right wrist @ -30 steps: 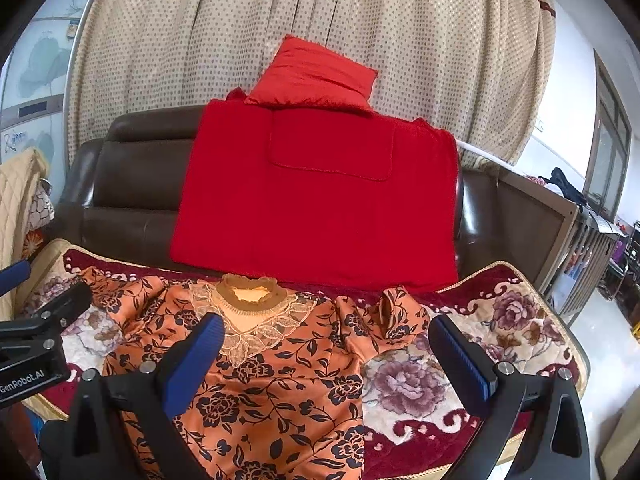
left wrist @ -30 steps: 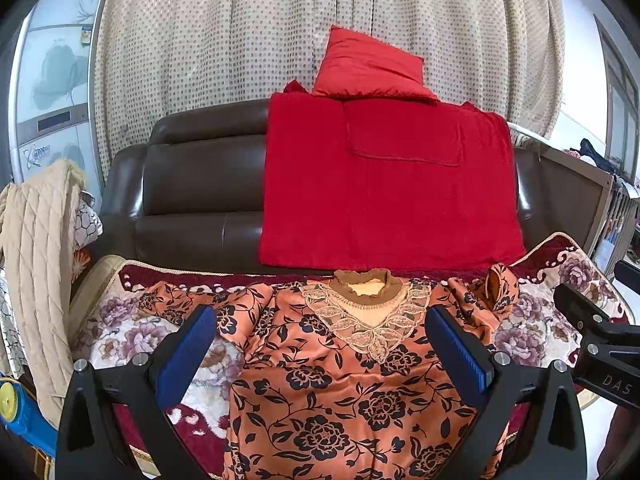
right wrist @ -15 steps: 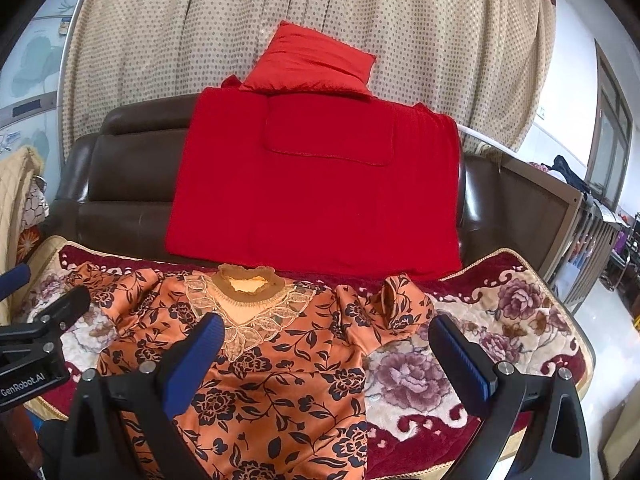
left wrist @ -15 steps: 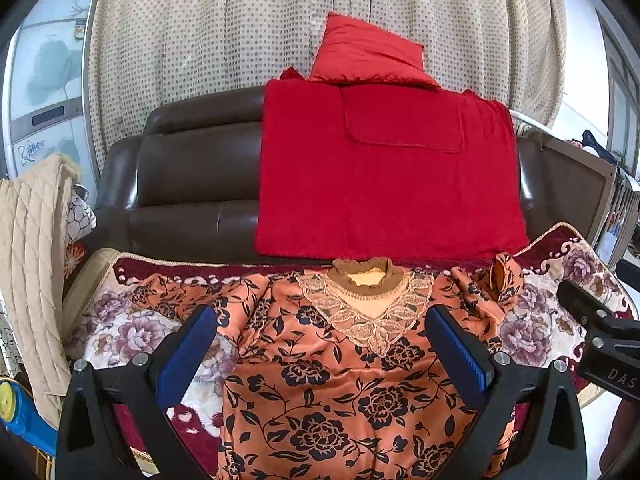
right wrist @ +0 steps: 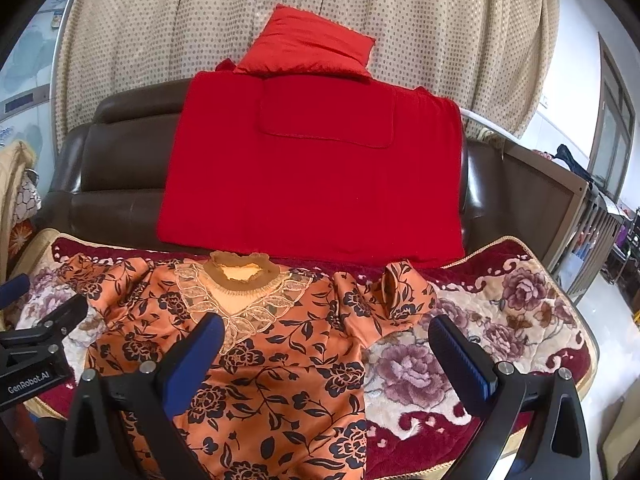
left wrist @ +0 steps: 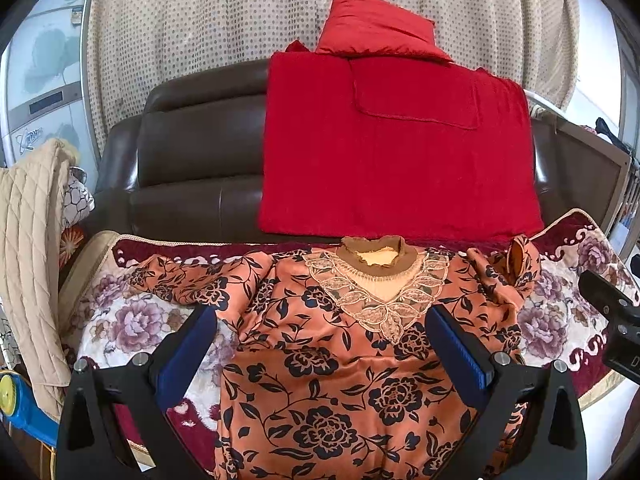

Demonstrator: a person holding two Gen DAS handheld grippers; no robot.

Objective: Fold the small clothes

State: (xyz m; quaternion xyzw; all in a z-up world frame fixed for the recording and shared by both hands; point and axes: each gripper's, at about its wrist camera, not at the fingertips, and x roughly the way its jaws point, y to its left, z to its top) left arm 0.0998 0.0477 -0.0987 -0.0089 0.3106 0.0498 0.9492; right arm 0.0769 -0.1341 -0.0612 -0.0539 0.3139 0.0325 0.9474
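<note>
An orange top with black flowers and a lace collar lies spread face up on the sofa seat, collar toward the backrest; it also shows in the right wrist view. Its left sleeve stretches out flat. Its right sleeve is bunched up. My left gripper is open and empty, hovering above the chest. My right gripper is open and empty above the top's right side.
A floral maroon-edged blanket covers the brown leather sofa. A red throw and red cushion lie on the backrest. A beige quilted cloth hangs at the left. Dotted curtains hang behind.
Both grippers have tilted down and moved closer over the top, so the sofa and shirt sit higher in both views. The top has not moved. Both stay open.
</note>
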